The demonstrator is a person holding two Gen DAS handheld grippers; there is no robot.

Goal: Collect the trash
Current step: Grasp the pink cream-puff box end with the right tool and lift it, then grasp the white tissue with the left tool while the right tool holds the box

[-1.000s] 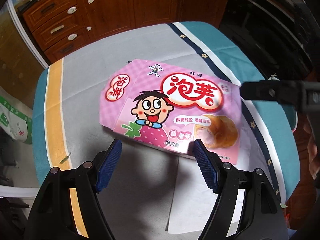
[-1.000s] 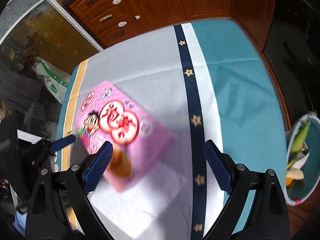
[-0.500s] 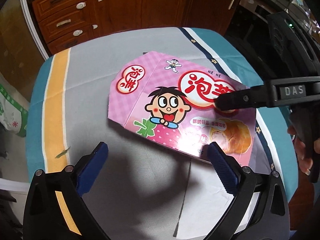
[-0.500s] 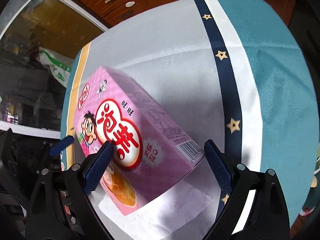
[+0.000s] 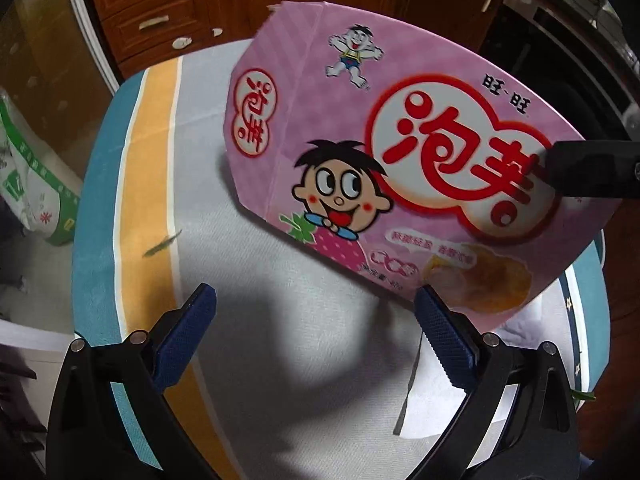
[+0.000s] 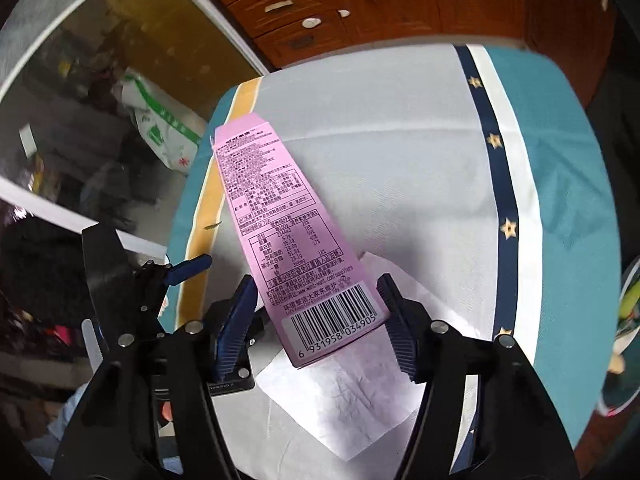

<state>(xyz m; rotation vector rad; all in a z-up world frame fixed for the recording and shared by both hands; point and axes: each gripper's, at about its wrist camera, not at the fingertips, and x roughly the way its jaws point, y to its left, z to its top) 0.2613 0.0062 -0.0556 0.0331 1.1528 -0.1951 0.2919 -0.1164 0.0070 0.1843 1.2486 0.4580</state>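
Wooden cabinets [image 5: 168, 20] behind, striped tablecloth [image 5: 152, 160] under my fingers. My right gripper [image 6: 320, 320] has the pink snack box [image 6: 276, 216] between its fingers, barcode end nearest me, box tilted up off the cloth and running away from the fingertips; jaws closing, both pads look to be touching the box sides. My left gripper [image 5: 316, 320] is spread wide, nothing between its fingers; the box's cartoon front [image 5: 400, 152] hangs just past and above the right fingertip, not touching. White paper sheet [image 6: 352, 408] lies flat on the cloth under the right fingers. Small green scrap [image 5: 162, 244] sits on the yellow stripe, well left of my left fingers. White-green bag [image 6: 164, 132] beyond the table edge.
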